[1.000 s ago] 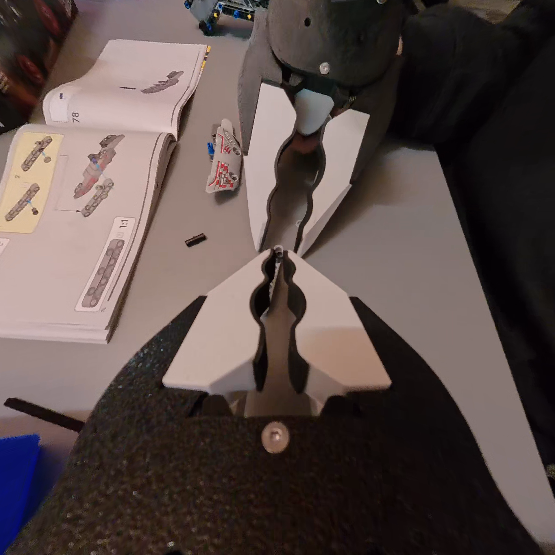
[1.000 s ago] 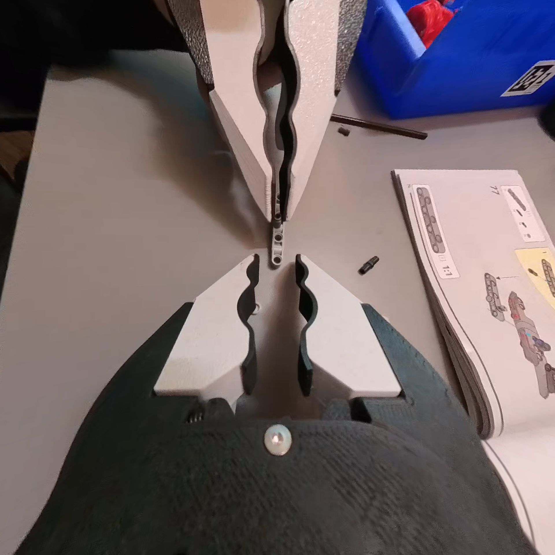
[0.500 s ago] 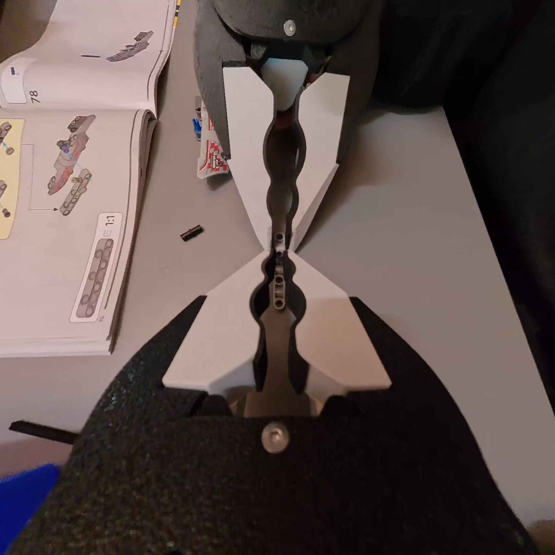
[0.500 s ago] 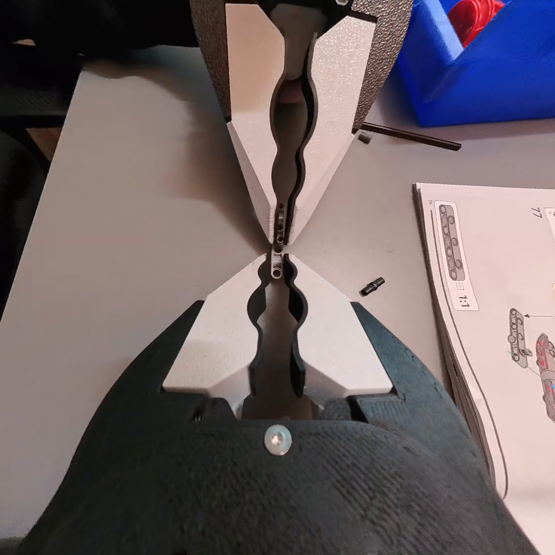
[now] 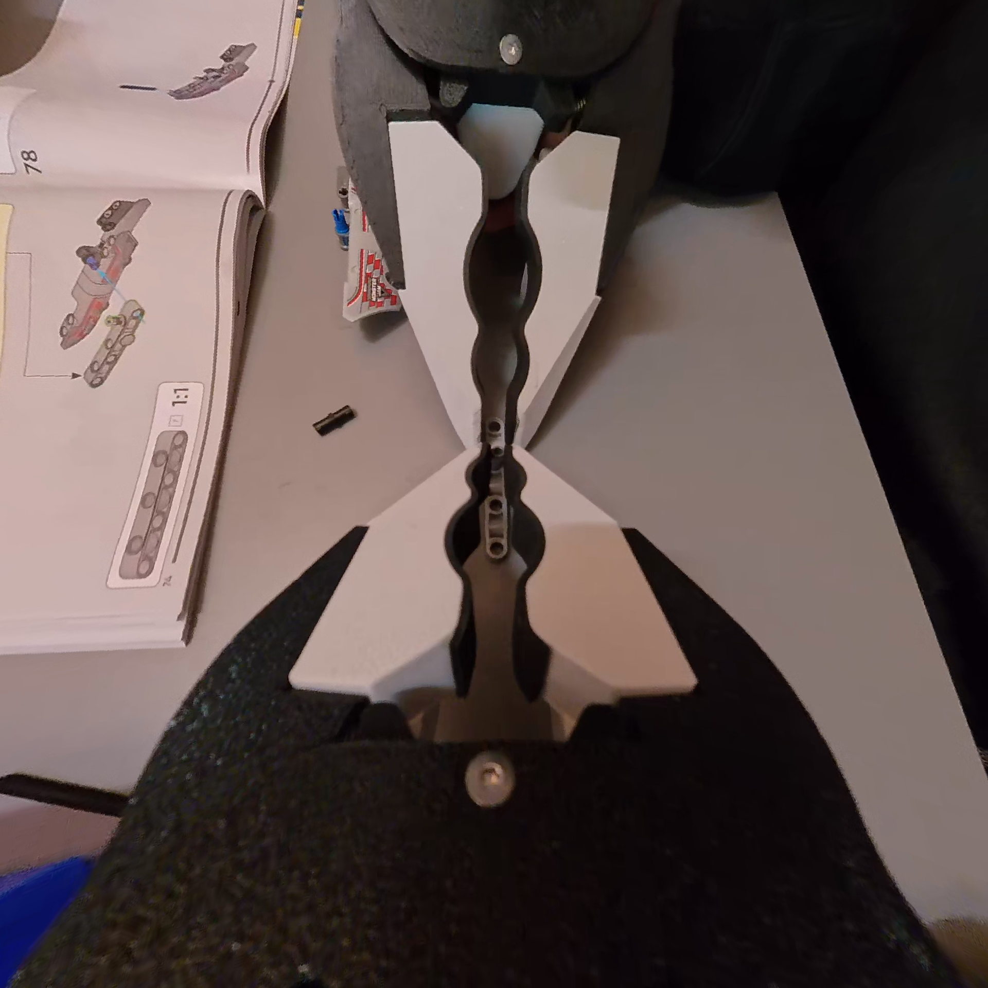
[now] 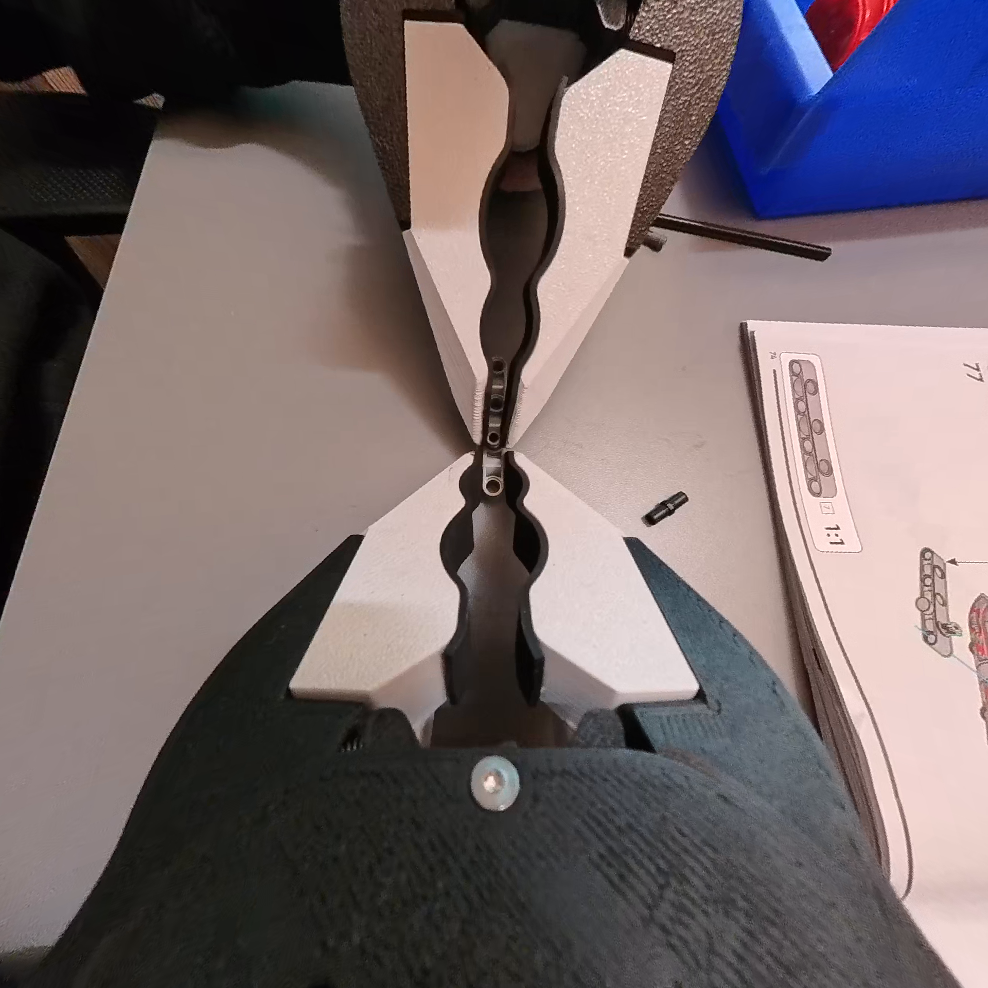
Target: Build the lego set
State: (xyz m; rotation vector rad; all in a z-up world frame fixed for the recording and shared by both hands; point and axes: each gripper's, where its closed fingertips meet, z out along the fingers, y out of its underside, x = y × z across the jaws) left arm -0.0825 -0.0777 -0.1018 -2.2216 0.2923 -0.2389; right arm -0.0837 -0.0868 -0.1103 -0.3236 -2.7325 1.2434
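A thin grey Lego beam with holes (image 5: 497,526) is held level above the grey table (image 5: 668,454), between both grippers, which meet tip to tip. My left gripper (image 5: 494,454) is shut on most of the beam's length. My right gripper (image 6: 494,455) is shut on the beam's near end (image 6: 493,484). In the left wrist view the right gripper (image 5: 494,435) comes in from the top. In the right wrist view the left gripper (image 6: 494,441) comes in from the top. A small black pin (image 5: 334,421) lies loose on the table; it also shows in the right wrist view (image 6: 665,507).
An open instruction booklet (image 5: 107,374) lies beside the grippers, also in the right wrist view (image 6: 882,534). A grey panel with red checker stickers (image 5: 369,278) lies behind the pin. A blue bin (image 6: 855,107) and a black rod (image 6: 748,238) are farther off. The table edge (image 6: 107,374) is near. The grippers are tip to tip, or close to it. The small black pin (image 5: 334,421) is about equally far from each gripper, around 6 centimeters. Seen from the right wrist view (image 6: 667,504) as well.
My right gripper was open a second ago; it has moved up to the left gripper's tips and closed on the beam's free end. The two grippers have drawn closer together.
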